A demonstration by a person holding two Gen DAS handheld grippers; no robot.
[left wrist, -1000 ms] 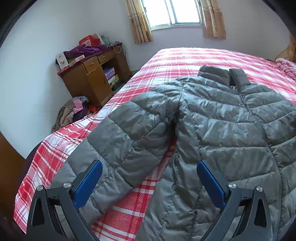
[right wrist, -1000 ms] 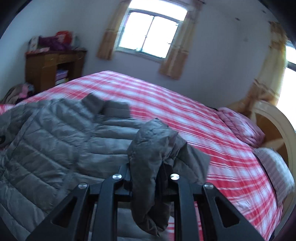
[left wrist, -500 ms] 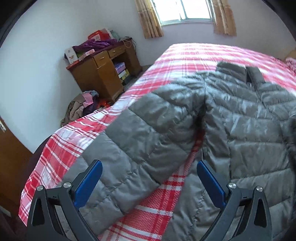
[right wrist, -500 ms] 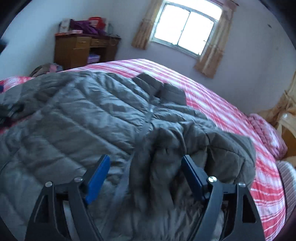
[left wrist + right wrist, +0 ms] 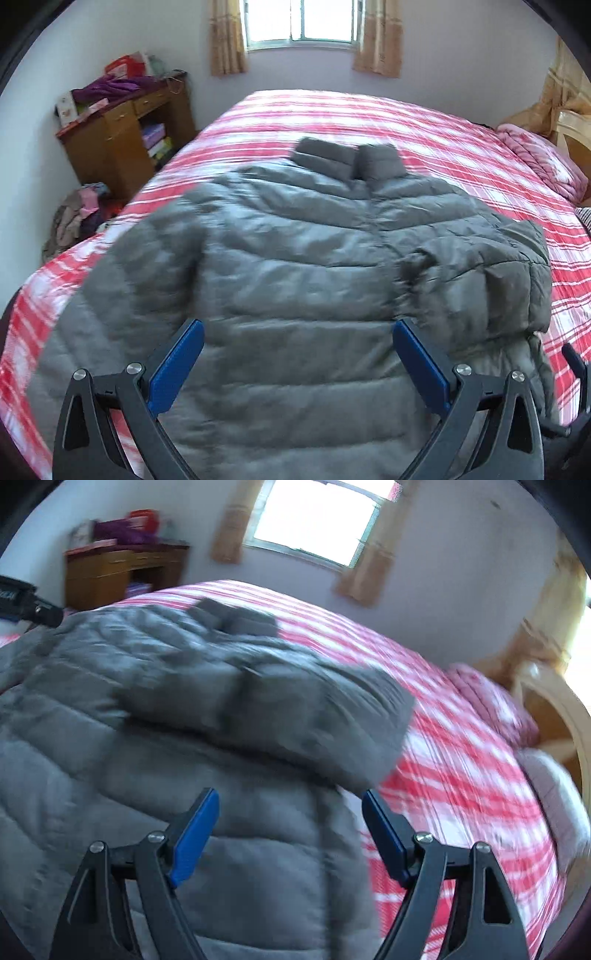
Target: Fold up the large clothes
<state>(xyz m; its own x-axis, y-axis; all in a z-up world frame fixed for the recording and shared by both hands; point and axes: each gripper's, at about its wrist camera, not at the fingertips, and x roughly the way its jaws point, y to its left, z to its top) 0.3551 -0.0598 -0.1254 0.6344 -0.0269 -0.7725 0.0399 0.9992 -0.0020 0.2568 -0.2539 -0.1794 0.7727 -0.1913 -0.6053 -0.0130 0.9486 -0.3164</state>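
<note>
Jaws of both the left gripper (image 5: 297, 338) and right gripper (image 5: 290, 808) gape empty over the grey quilted puffer jacket (image 5: 303, 273); only the left view sharply shows its sleeve (image 5: 517, 273) folded at three o'clock, probably.

One grey jacket (image 5: 295, 266), one bed (image 5: 424, 129), one wooden desk (image 5: 110, 147), one window (image 5: 299, 18), two curtains, one heap of clothes (image 5: 74, 218) and two grippers are counted.

Left hand-held gripper (image 5: 297, 360) angled downward, blue-padded jaws spread wide with nothing between them, right hand-held gripper (image 5: 290, 830) likewise tilted down, its blue pads parted and gripping nothing, both black frames low in their views
</note>
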